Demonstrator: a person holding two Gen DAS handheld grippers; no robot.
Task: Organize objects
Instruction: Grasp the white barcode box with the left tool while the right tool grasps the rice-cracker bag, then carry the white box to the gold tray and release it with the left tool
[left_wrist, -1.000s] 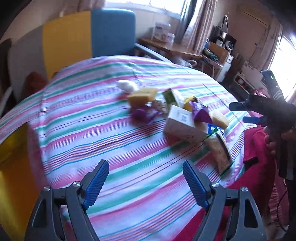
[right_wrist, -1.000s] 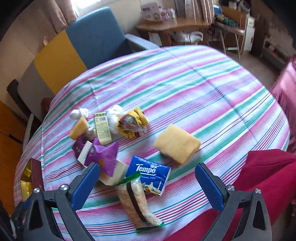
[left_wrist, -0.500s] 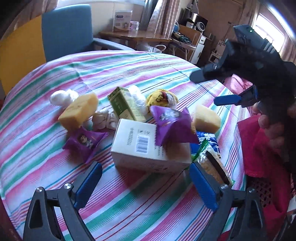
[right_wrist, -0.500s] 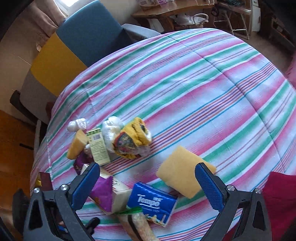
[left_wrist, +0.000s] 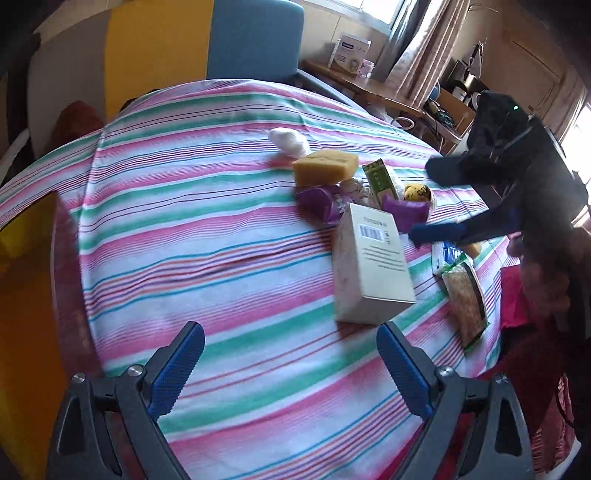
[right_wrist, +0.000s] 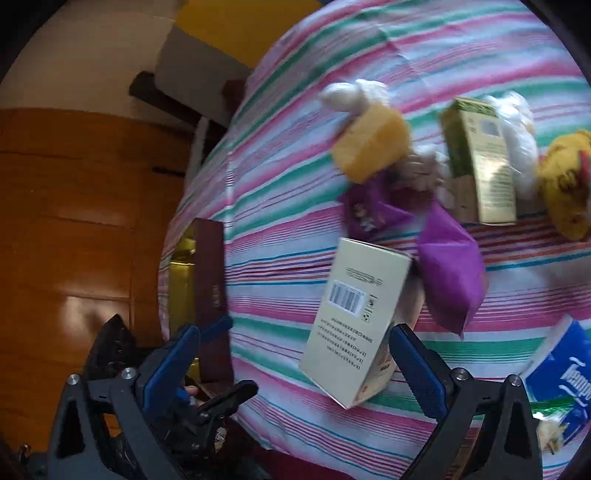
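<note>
We hover both tools wide open and empty, the left tool (left_wrist: 290, 363) short of the white carton (left_wrist: 371, 266) lying on the striped bench (left_wrist: 192, 236), the right tool (right_wrist: 295, 363) beside it, so next we must straddle the carton and close.

Sponges: two, one (left_wrist: 325, 167) at twelve o'clock of the pile, one (left_wrist: 472, 249) at three, mostly hidden.
Purple packets: two (right_wrist: 452, 273) (right_wrist: 367, 212).
Boxes: two, cream (left_wrist: 373, 266) and green (right_wrist: 480, 162).
Tissue packs: one (right_wrist: 561, 373).
White wads: at least two (left_wrist: 288, 139) (right_wrist: 519, 125).
Grippers: two (left_wrist: 291, 369) (right_wrist: 295, 363).
</note>
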